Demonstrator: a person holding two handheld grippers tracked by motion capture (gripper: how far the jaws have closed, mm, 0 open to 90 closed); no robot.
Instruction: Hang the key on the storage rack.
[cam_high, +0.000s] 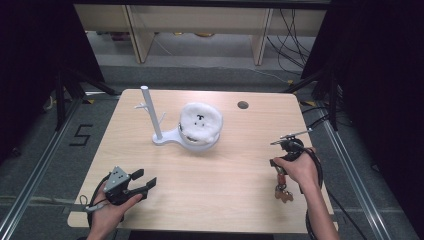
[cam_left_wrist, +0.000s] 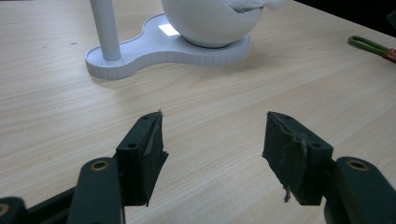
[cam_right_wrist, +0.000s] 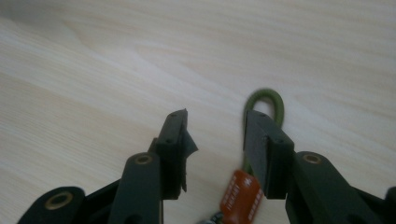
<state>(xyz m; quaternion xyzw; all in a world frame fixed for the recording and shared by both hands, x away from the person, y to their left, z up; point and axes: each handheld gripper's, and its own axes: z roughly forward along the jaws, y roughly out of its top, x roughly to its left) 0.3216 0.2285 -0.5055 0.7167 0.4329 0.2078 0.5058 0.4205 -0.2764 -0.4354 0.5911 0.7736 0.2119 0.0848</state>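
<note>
A key ring lies near the table's right edge, with a green cord loop (cam_right_wrist: 268, 98), an orange tag (cam_right_wrist: 240, 196) and a small bunch (cam_high: 283, 192) on the wood. My right gripper (cam_right_wrist: 215, 123) points down over it, jaws half apart. The green loop runs under the right jaw and the orange tag sits low between the jaws. No pad presses on either. In the high view the right gripper (cam_high: 276, 166) is in the person's hand just above the bunch. My left gripper (cam_left_wrist: 212, 126) stands open and empty at the front left (cam_high: 146, 179). The green loop (cam_left_wrist: 366, 44) also appears far off in the left gripper view.
A white stand (cam_high: 167, 139) with an upright branched post (cam_high: 150, 112) and a ball wearing a fluffy white cap (cam_high: 200, 120) sits mid-table. Its base (cam_left_wrist: 140, 51) lies ahead of the left gripper. A round cable hole (cam_high: 243, 105) is at the back right.
</note>
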